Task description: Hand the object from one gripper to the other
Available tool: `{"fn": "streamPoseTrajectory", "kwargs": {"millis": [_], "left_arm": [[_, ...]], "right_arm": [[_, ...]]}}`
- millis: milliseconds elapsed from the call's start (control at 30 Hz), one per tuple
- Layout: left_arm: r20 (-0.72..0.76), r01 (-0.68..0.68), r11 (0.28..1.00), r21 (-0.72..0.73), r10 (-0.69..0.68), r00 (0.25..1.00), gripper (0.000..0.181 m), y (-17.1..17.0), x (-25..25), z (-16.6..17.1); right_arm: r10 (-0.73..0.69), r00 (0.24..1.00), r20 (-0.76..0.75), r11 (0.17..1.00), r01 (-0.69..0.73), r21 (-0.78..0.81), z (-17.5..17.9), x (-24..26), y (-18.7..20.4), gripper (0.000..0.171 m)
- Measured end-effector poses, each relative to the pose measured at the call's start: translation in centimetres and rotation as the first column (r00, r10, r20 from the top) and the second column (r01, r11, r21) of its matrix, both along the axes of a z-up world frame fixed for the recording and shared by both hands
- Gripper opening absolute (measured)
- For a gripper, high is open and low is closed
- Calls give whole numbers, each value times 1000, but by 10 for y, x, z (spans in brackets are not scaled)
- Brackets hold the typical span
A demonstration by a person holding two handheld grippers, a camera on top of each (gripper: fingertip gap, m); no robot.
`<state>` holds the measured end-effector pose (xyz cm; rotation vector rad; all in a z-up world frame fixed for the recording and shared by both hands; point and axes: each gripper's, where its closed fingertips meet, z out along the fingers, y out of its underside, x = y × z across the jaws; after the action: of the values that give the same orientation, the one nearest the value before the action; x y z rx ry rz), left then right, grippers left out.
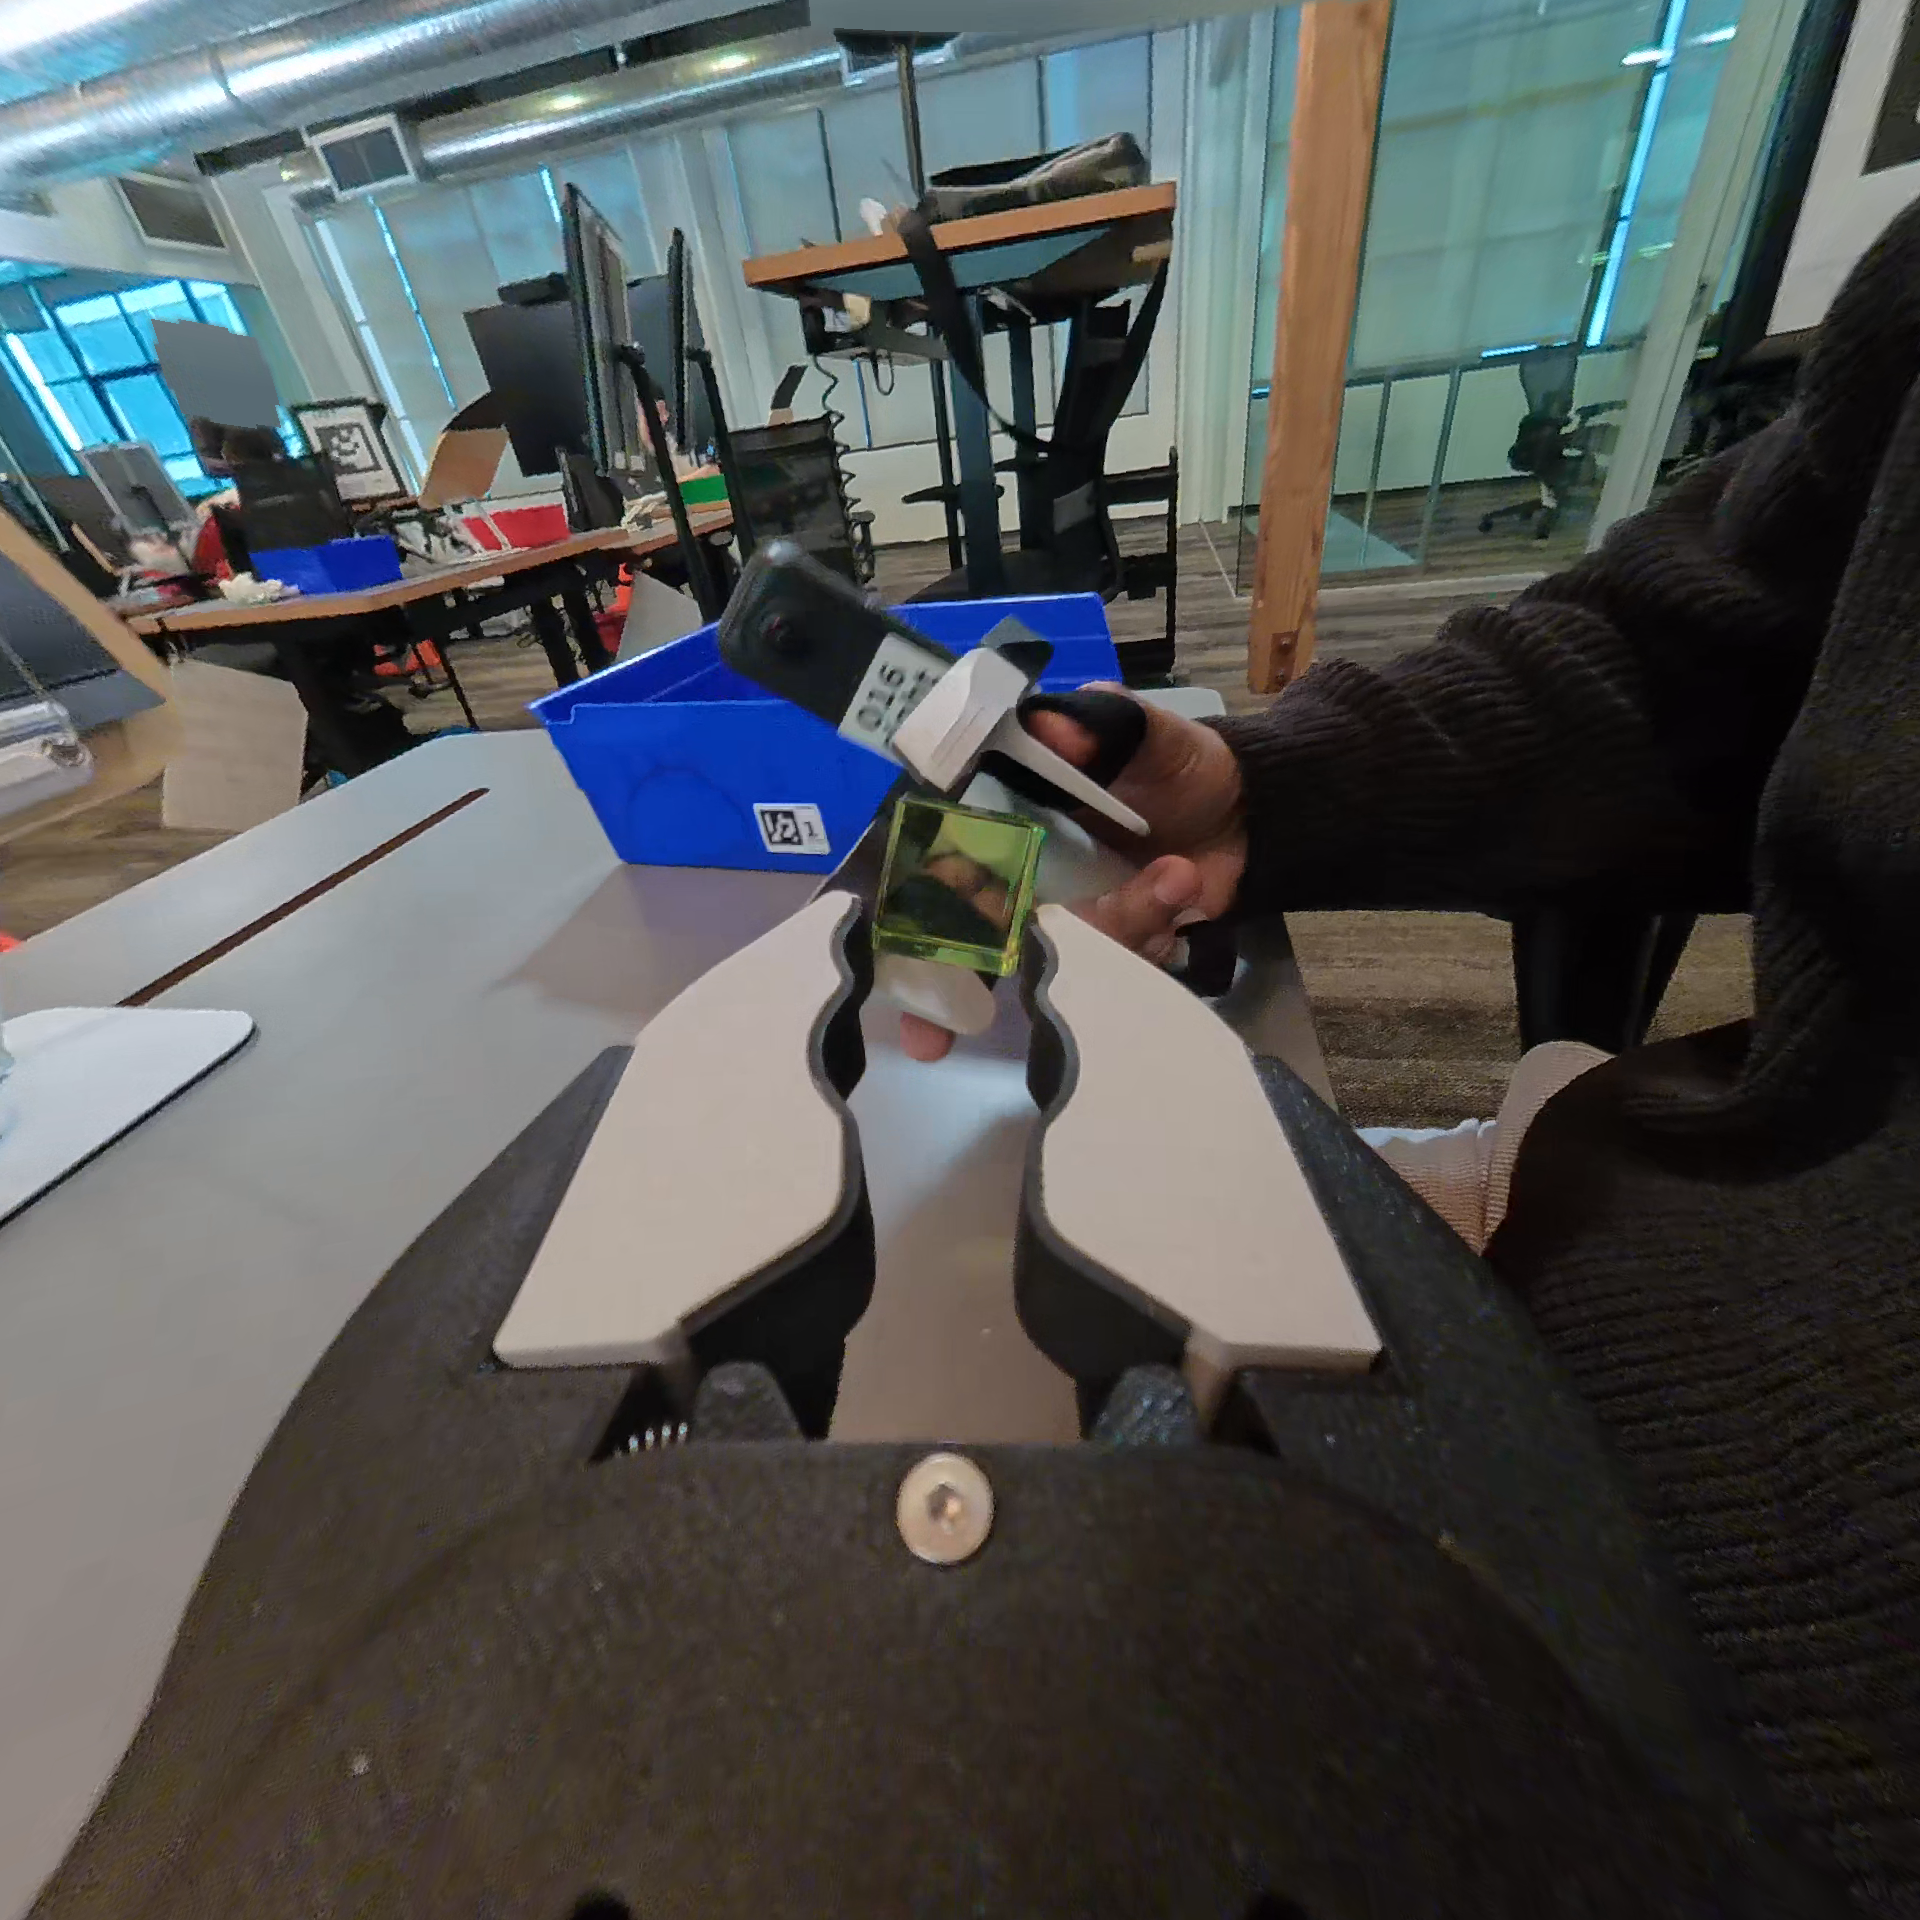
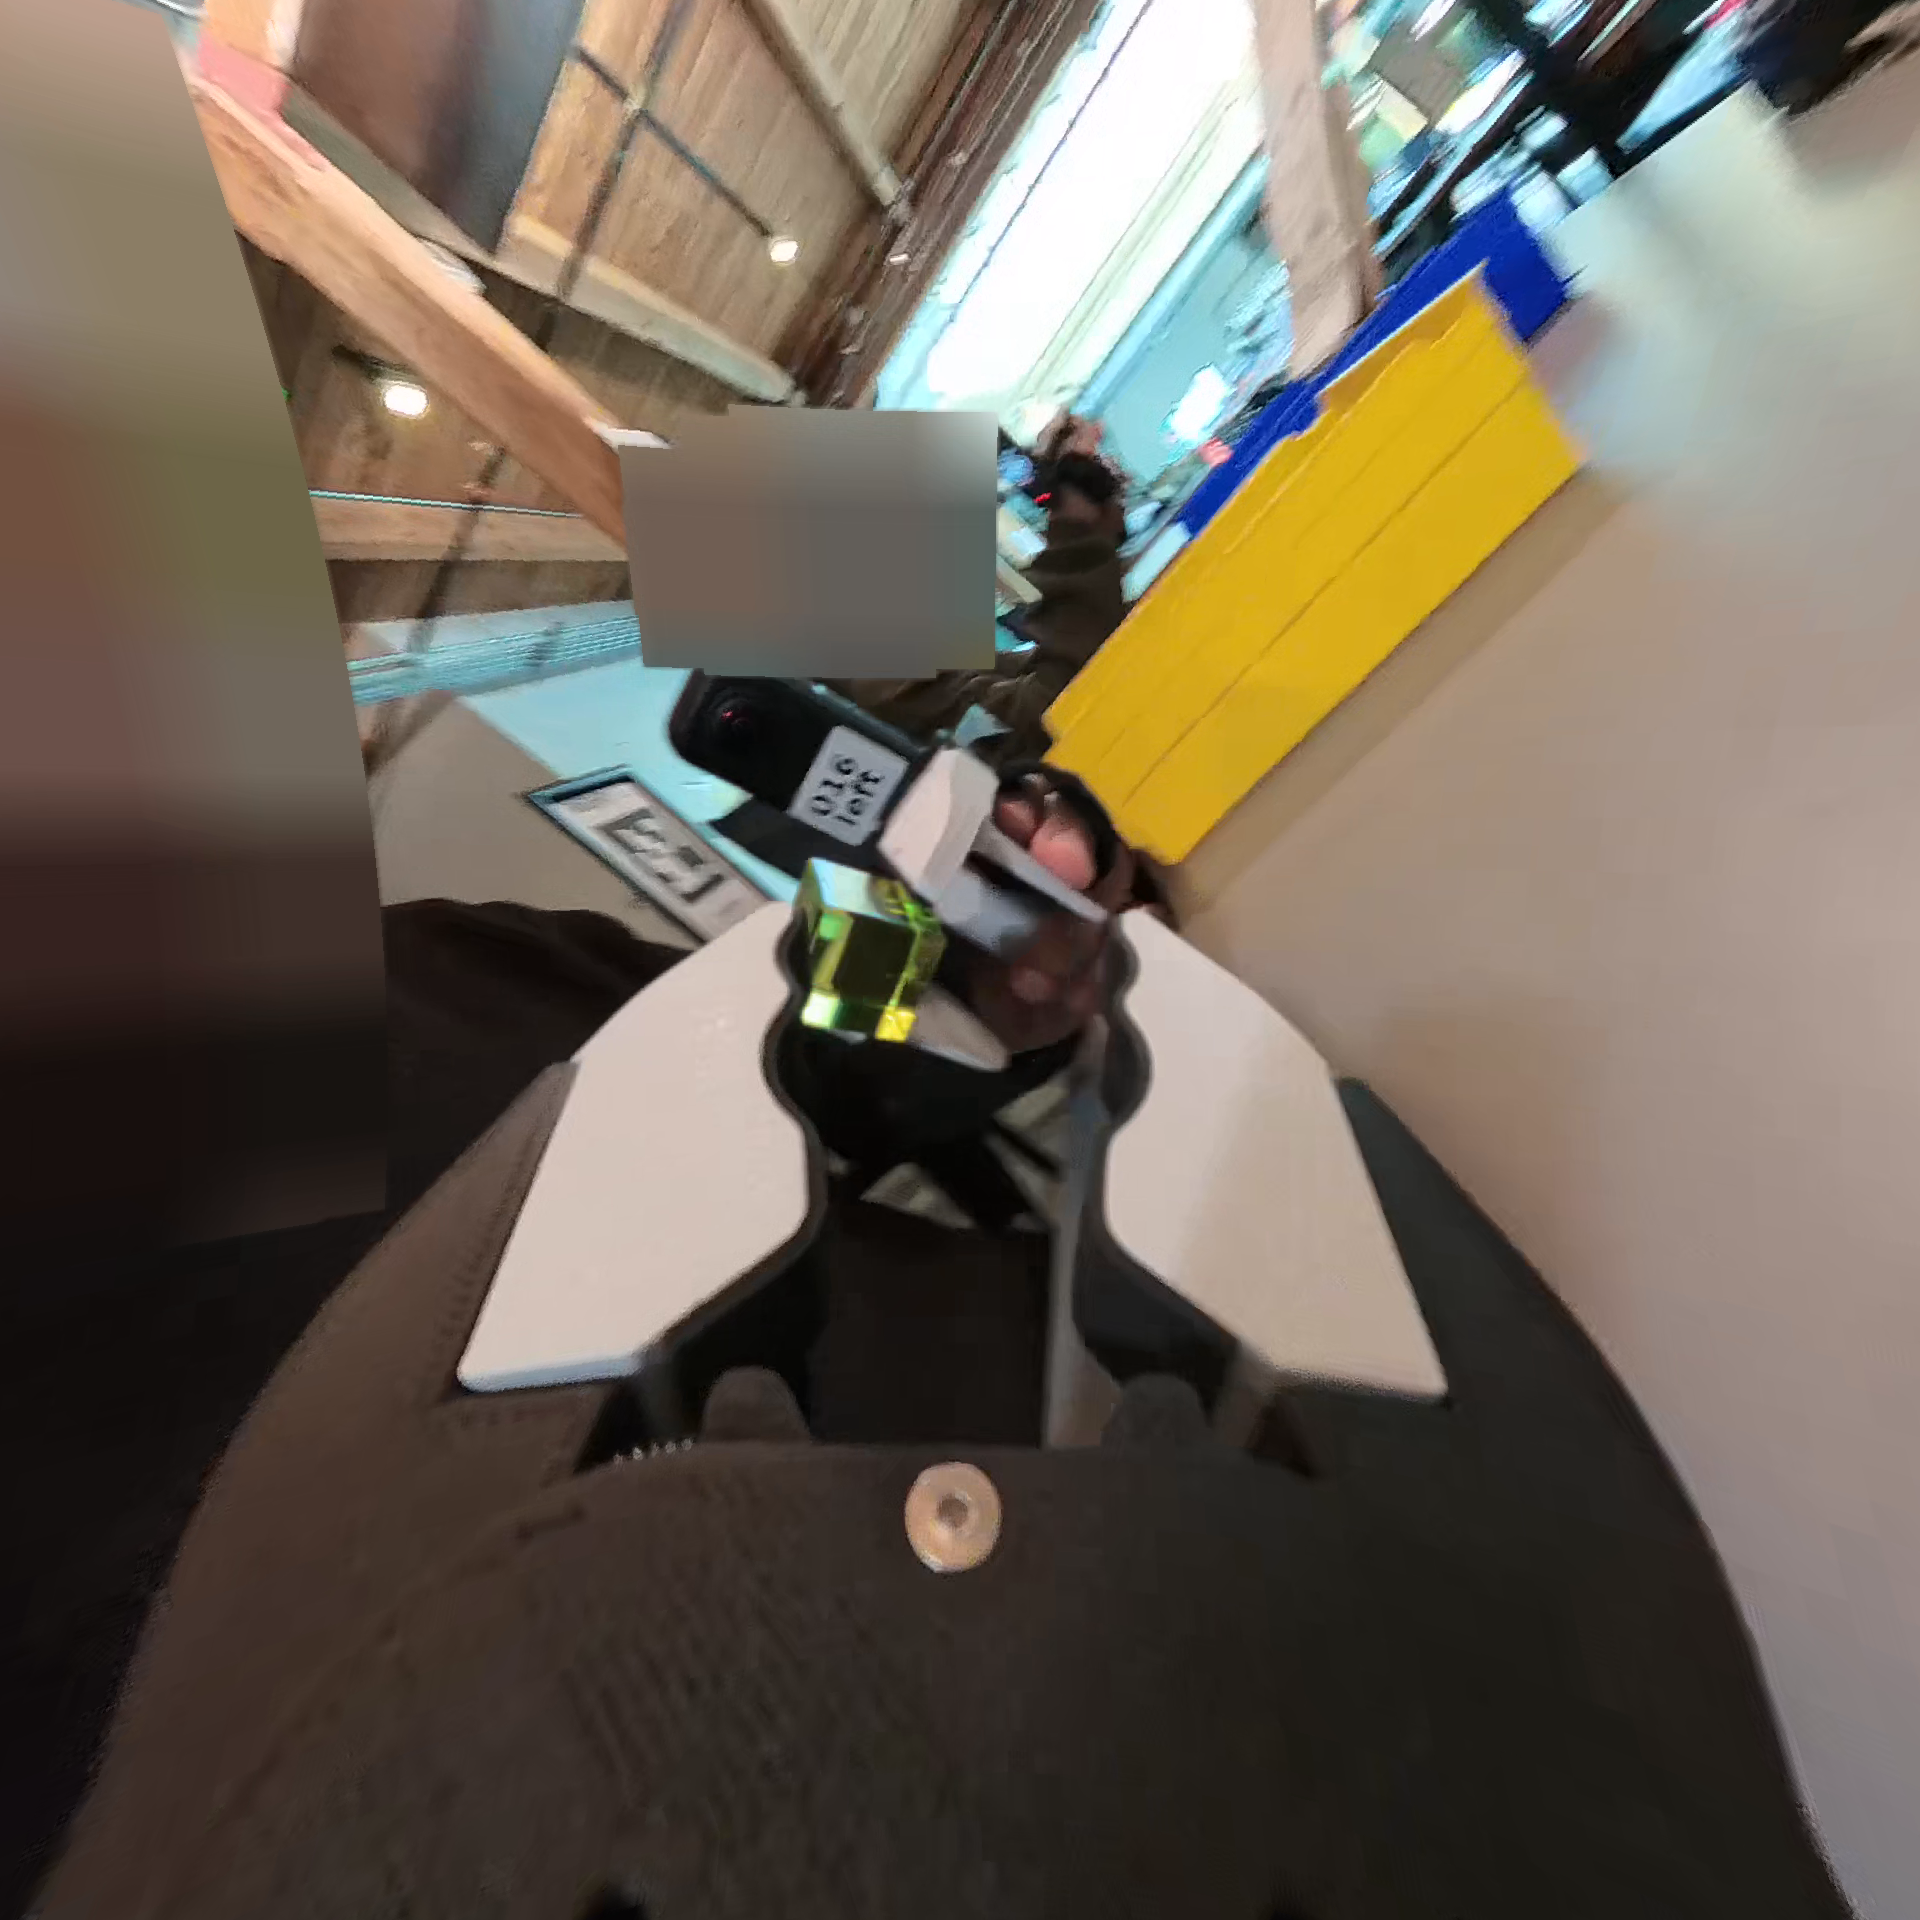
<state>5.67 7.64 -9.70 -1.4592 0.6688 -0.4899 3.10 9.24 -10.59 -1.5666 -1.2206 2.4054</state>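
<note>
Two grippers meet in mid-air over the near corner of my grey table, with a clear green cube between them. My left gripper has its fingers drawn narrow, and the cube sits right at their tips, pinched there as far as the left wrist view shows. One side of the cube touches a fingertip, while the other shows only a sliver of gap.

My right gripper stands wide, its jaws straddling the same cube without closing. In its own view the cube lies hard by one finger, with open space on the other side. My hand, in a dark ribbed sleeve, holds that gripper just past the cube.

The cube hangs clear of the tabletop. Below it the table surface is bare, and the table's edge falls away to carpet on the sleeve side.

A blue bin stands on the table just behind the meeting point. A flat grey pad lies well apart at the table's far side. A yellow bin shows beyond the left gripper in the right wrist view, which is blurred.
</note>
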Motion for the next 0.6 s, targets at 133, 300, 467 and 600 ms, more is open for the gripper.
{"fn": "streamPoseTrajectory", "kwargs": {"millis": [133,300,467,600], "left_arm": [[-103,-101,993,-60,94,990,27,10,-14,-15],[-273,-126,990,-71,102,957,28,11,-15,-33],[-346,-48,994,-98,12,938,28,4,-11,-45],[-409,-50,995,-89,10,912,28,3,-17,-51]], "right_arm": [[-211,977,-32,911,209,356,-7,-4,18,57],[-120,958,-259,400,285,871,-11,0,-4,62],[83,917,-391,-18,394,919,-24,6,-20,41],[73,930,-361,-14,362,932,-29,7,-16,45]]}}
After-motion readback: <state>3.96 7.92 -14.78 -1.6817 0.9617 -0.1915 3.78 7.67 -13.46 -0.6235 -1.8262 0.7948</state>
